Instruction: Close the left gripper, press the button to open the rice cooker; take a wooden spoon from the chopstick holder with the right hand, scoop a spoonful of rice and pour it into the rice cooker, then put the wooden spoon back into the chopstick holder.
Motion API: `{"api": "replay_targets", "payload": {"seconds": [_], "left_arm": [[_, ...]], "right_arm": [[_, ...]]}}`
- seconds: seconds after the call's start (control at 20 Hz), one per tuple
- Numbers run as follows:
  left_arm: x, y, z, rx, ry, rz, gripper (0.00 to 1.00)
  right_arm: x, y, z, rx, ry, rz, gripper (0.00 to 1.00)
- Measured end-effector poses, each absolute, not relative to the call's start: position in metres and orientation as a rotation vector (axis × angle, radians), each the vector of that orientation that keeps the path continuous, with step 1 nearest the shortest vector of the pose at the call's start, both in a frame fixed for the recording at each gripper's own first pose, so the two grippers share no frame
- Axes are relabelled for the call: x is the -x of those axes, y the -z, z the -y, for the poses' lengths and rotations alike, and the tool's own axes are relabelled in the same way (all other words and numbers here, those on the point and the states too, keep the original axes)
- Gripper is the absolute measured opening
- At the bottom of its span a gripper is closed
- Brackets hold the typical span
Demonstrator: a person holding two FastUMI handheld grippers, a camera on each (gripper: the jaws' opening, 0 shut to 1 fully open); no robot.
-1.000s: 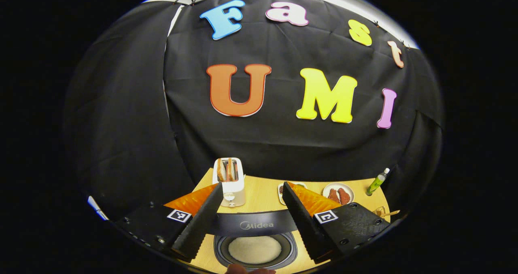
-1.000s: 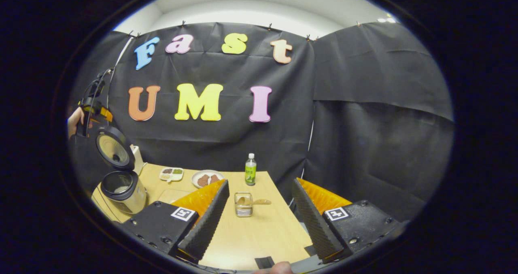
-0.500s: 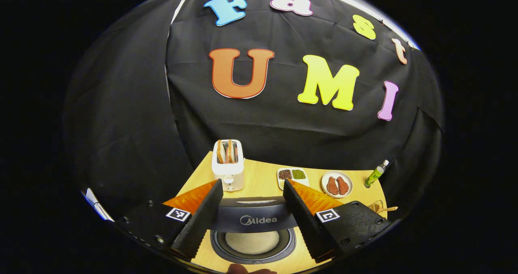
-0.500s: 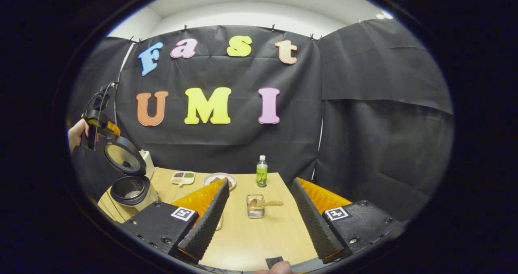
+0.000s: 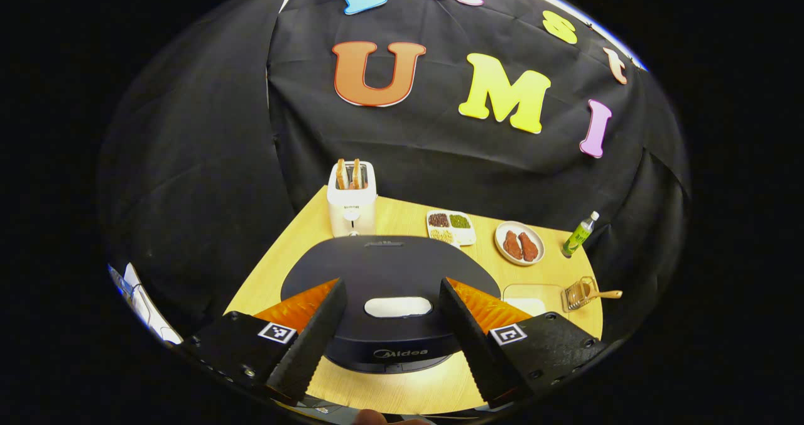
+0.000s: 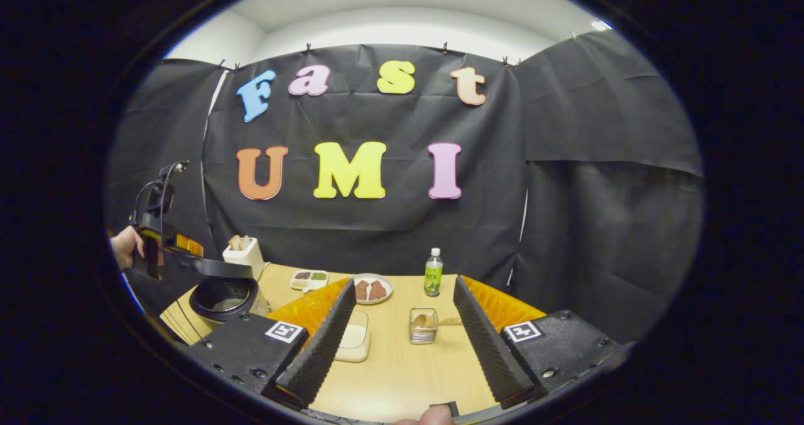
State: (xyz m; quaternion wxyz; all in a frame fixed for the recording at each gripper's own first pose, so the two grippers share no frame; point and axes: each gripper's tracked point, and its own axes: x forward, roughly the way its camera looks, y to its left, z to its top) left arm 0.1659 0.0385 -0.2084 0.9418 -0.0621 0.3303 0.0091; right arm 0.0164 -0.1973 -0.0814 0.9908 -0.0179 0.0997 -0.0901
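At the left of the right gripper view, the rice cooker [image 6: 225,299] is being seen near the table's [image 6: 402,368] left edge, its lid [image 6: 217,266] lying nearly flat above the pot. The left gripper [image 6: 164,247] is being held at that lid by a hand [image 6: 125,247]. In the left gripper view the left gripper's [image 5: 392,324] fingers are being held wide apart, the dark lid [image 5: 389,274] and its pale handle recess [image 5: 398,307] lying between them. That lid is being judged stiff and spring-hinged, best pushed on its flat top.

Further right, a shallow dish of rice [image 6: 353,343] is being seen just beside the right gripper's [image 6: 402,343] near finger; this tool too is being held wide, nothing gripped. The chopstick holder [image 6: 423,325] is being framed between its fingers, the wooden spoon [image 6: 447,321] leaning out to the right. The spoon is being judged light, rigid and smooth; its projecting handle is being reckoned the place to pinch. The holder looks light enough to tip.
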Motion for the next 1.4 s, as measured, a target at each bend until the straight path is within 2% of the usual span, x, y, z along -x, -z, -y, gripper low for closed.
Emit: {"api": "replay_targets", "payload": {"seconds": [0.7,0.9,1.4], "left_arm": [[-0.131,0.289,-0.036,0.133,-0.045,-0.828,0.97],[-0.125,0.293,-0.038,0.049,-0.057,-0.827,0.96],[-0.129,0.296,-0.039,0.073,-0.136,-0.803,0.97]], "right_arm": [[-0.035,0.091,0.181,0.008,0.122,-0.228,1.00],[-0.042,0.098,0.189,-0.020,0.120,-0.237,1.00],[-0.084,0.124,0.217,-0.107,0.086,-0.274,1.00]]}}
